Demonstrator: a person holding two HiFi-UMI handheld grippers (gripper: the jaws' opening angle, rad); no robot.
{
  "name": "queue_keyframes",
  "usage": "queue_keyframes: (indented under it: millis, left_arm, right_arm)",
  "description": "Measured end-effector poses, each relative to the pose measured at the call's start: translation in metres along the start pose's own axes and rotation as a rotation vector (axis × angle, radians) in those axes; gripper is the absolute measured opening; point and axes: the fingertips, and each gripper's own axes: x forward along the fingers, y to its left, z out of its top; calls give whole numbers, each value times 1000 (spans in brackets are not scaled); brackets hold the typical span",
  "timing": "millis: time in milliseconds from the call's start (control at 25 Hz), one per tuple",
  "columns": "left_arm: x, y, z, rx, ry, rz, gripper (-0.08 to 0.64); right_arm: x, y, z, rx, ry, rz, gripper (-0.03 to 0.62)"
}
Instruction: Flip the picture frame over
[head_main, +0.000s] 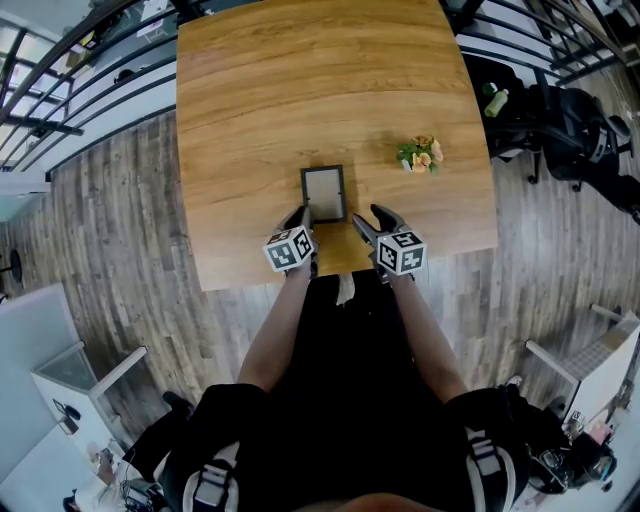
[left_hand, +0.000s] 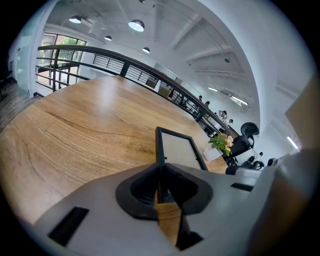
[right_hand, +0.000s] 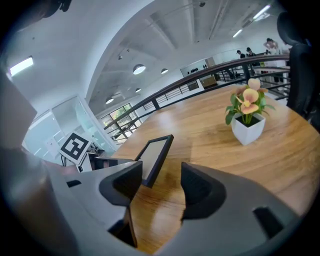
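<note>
Head view, nearest the camera: a person in black clothing reaches both forearms (head_main: 275, 325) out over the near edge of a wooden bench (head_main: 300, 90), one tool in each hand and a marker cube on each. The left tool (head_main: 303, 215) has its jaws drawn almost together, pinching the near left corner of the picture frame (head_main: 323, 193). The left gripper view shows the thin black edge of the frame caught between the dark pads (left_hand: 186, 186). The right tool (head_main: 368, 216) hovers just beside it over the bench, near the frame's right corner. Its jaws are spread with only bare wood between them, and it touches nothing. The frame is a small black rectangle with a pale panel facing up, lying near the front edge of the bench between the two tools. In the right gripper view it looks tilted, its near end raised off the wood, though how far it is lifted cannot be told. Farther back and to the right, well apart from the frame, stands a small potted plant (head_main: 420, 155) with orange flowers in a white pot. Beyond the bench run a dark metal railing (head_main: 60, 70) and grey plank floor (head_main: 110, 230).
</note>
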Motion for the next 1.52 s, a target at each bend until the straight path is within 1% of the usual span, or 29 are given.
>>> queue_keyframes:
  millis: [240, 320, 520, 720, 800, 880, 960, 1040, 1240, 1400, 1520]
  left_arm:
    - [-12, -4, 3, 10, -16, -22, 60]
    - [-16, -4, 3, 15, -21, -29, 60]
    - [-29, -2, 7, 22, -36, -49, 60]
    - [-39, 1, 6, 20, -51, -66, 60]
    - [-43, 1, 6, 24, -58, -79, 60]
    - [-46, 1, 5, 34, -64, -93, 60]
    - [-49, -1, 4, 37, -68, -105, 60]
    - [-51, -2, 2, 37, -69, -115, 60]
    - [-54, -3, -1, 43, -78, -140, 60]
    - [-55, -2, 1, 44, -82, -145, 60]
    - [-58, -3, 0, 45, -82, -150, 60]
  right_arm:
    - [6, 16, -7, 7, 0, 30, 253]
    - [8, 21, -9, 24, -7, 41, 253]
    - [15, 31, -15, 144, -21, 103, 253]
    - [19, 45, -23, 200, -12, 173, 247]
    - [20, 53, -25, 257, -15, 222, 245]
    - [20, 61, -26, 332, -25, 280, 231]
    - [20, 67, -26, 379, -28, 321, 213]
    - [19, 71, -27, 387, -25, 339, 192]
    - [20, 76, -32, 382, -10, 350, 176]
    - [17, 76, -31, 384, -17, 350, 113]
    - [13, 79, -31, 408, -22, 367, 107]
